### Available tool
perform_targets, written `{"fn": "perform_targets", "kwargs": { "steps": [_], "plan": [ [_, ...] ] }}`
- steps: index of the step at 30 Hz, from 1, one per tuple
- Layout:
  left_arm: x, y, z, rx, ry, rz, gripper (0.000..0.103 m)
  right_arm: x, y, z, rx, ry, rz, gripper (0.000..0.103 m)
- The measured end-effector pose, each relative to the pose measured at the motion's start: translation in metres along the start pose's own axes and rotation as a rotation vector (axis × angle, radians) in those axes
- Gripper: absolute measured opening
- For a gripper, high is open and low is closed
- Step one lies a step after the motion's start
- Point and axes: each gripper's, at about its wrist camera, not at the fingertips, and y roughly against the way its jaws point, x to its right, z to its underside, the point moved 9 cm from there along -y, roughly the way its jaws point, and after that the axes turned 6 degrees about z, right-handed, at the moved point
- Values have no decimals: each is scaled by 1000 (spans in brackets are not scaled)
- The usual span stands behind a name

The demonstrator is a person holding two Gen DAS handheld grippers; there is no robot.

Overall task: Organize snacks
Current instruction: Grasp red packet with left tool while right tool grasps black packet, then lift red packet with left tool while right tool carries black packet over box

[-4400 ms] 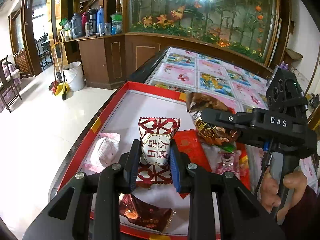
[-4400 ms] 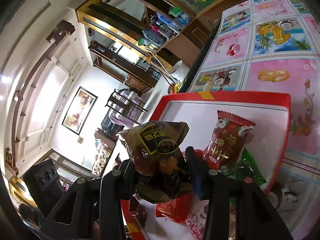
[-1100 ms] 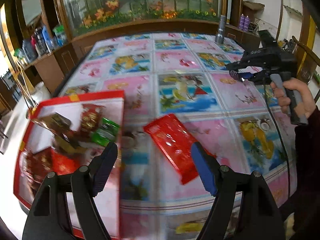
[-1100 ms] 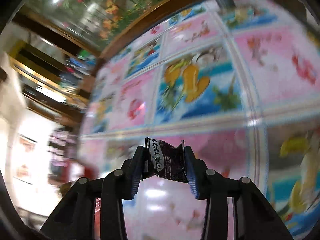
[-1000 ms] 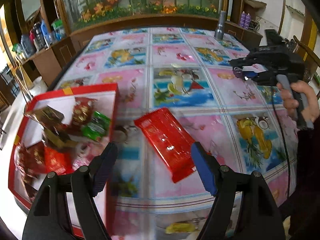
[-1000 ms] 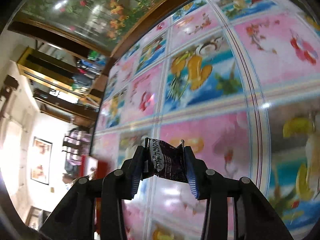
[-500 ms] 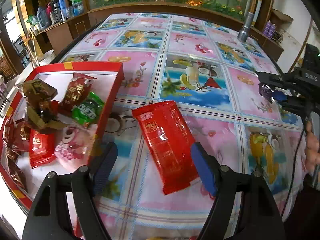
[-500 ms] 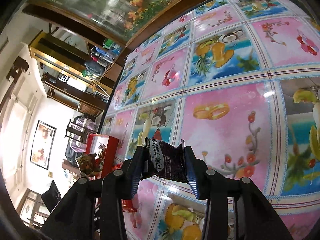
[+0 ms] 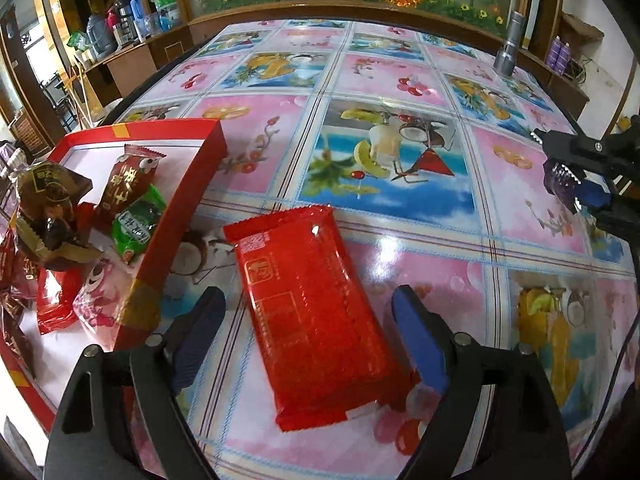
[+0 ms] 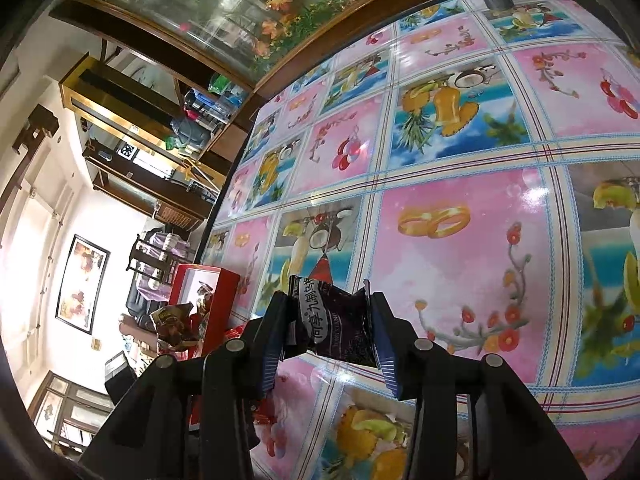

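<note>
Snacks fill the red tray [image 9: 176, 216] on your glossy fruit-print tabletop [image 9: 400, 168]; a red packet [image 9: 316, 312] lies beside it between your spread left gripper [image 9: 310, 334] fingers, while your right gripper [image 10: 326, 330] hangs above, clamping a dark purple snack packet [image 10: 334, 328]

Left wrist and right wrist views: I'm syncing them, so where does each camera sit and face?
Left wrist: behind the open left gripper, facing a flat red foil packet beside the red cardboard tray.
Right wrist: behind the right gripper, shut on a dark purple wrapped candy, facing the floral tablecloth.
Shared: tray, tablecloth; the left view shows the right gripper.
</note>
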Motion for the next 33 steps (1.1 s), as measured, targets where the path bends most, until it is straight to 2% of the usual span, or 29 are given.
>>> {"fn": "perform_targets", "kwargs": {
  "steps": [3, 8, 12, 14, 16, 21, 26, 33],
  "plan": [
    [-3, -3, -2, 11, 30, 34, 87, 1, 0, -1, 3, -6, 2, 43],
    [-8, -1, -1, 22, 35, 47, 86, 4, 1, -3, 5, -20, 4, 44],
    [-4, 3, -3, 41, 9, 89, 64, 4, 1, -3, 4, -18, 5, 44],
    [-1, 4, -3, 41, -7, 95, 59, 4, 0, -2, 4, -17, 9, 44],
    [2, 5, -3, 43, -23, 106, 49, 6, -1, -3, 1, -18, 10, 44],
    [9, 6, -2, 38, -74, 137, 48, 6, -1, -4, 3, -23, 11, 44],
    [8, 10, -1, 35, -76, 160, 48, 7, -1, -4, 4, -22, 12, 44],
    [3, 35, -5, 86, -90, 175, 48, 4, 2, -6, 19, -6, 7, 44]
  ]
}}
